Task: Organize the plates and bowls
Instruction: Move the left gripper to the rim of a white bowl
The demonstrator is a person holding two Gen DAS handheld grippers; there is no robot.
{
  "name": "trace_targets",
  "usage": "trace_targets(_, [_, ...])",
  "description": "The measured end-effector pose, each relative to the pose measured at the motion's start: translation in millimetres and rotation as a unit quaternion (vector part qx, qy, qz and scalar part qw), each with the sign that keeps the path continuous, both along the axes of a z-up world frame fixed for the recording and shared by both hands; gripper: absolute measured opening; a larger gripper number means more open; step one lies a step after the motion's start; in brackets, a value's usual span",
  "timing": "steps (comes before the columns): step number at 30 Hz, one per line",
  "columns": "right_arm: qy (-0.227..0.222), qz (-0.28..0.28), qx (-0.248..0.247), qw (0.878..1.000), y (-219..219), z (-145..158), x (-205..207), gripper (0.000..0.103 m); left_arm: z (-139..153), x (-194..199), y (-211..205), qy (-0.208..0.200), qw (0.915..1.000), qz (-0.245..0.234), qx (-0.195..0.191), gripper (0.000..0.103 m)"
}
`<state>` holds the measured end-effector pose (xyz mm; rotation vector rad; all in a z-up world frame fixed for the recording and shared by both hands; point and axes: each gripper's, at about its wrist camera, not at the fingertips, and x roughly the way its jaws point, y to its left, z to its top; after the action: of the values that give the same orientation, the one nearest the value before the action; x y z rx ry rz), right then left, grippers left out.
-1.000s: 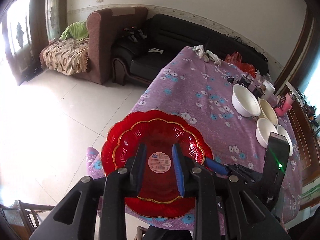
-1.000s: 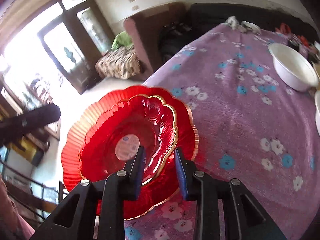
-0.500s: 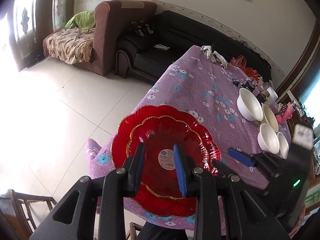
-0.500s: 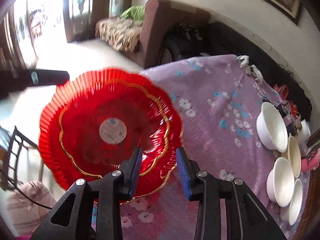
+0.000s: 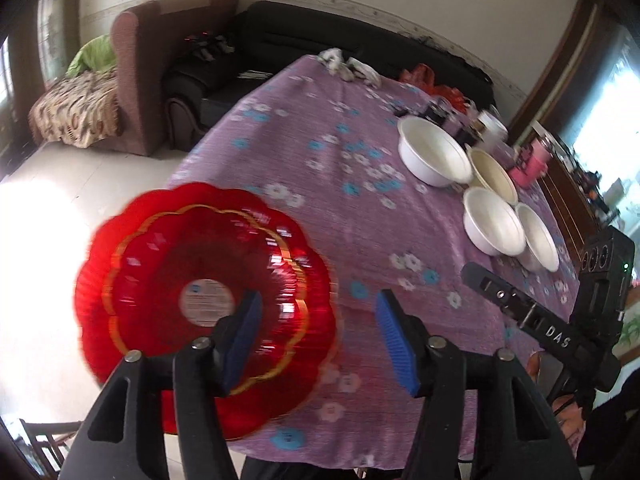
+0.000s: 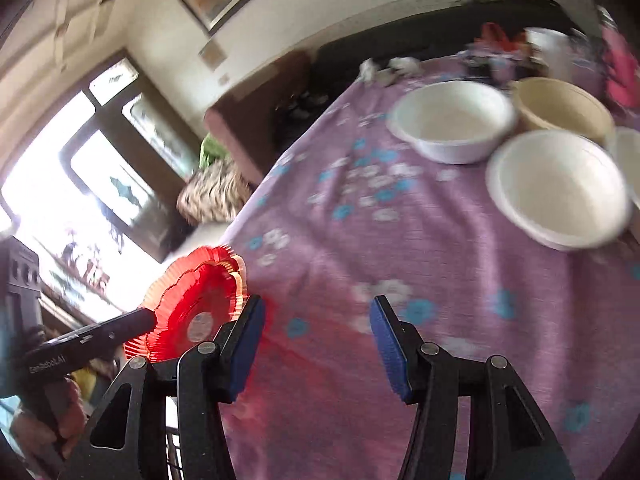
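Observation:
Stacked red scalloped plates (image 5: 200, 292) with gold rims lie at the near left corner of the purple flowered tablecloth (image 5: 340, 184); they also show in the right wrist view (image 6: 196, 312). My left gripper (image 5: 316, 340) is open, its left pad over the plates' right edge. My right gripper (image 6: 316, 344) is open and empty above the cloth, right of the plates. Several white and cream bowls (image 5: 492, 220) sit at the right, also in the right wrist view (image 6: 556, 188).
A pink object (image 5: 528, 164) and small clutter (image 5: 448, 112) stand behind the bowls. A black sofa (image 5: 360, 52) and brown armchair (image 5: 136, 68) lie beyond the table. The table's left edge drops to the tiled floor (image 5: 60, 200).
Both grippers have opened wide. The right gripper let go of the red plate and swung right toward the bowls. The left gripper shifted right, so the plates now sit at its left.

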<state>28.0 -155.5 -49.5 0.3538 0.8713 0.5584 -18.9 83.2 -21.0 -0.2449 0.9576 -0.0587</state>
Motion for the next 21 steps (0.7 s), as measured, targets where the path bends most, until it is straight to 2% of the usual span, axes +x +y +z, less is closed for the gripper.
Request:
trace_targets(3, [-0.003, -0.037, 0.025, 0.999, -43, -1, -6, 0.061, -10, 11, -38, 0.012, 0.9992, -0.037, 0.009, 0.063])
trace_targets(5, [-0.009, -0.061, 0.029, 0.998, -67, 1, -10, 0.065, -15, 19, -56, 0.018, 0.9982, -0.054, 0.015, 0.066])
trace_targets(8, [-0.010, -0.100, 0.041, 0.994, -103, 3, -16, 0.065, -24, 36, -91, 0.029, 0.9959, -0.082, 0.023, 0.066])
trace_targets(11, [-0.003, -0.141, 0.059, 0.988, -136, 5, -20, 0.065, -28, 58, -114, 0.037, 0.9950, -0.089, 0.025, 0.066])
trace_targets(15, [0.037, -0.178, 0.123, 0.976, -172, -2, -9, 0.065, -30, 100, -141, 0.053, 0.9943, -0.093, 0.001, 0.066])
trace_targets(21, [0.093, -0.193, 0.191, 0.958, -190, -20, 21, 0.065, -34, 151, -159, 0.090, 0.9898, -0.092, -0.061, 0.068])
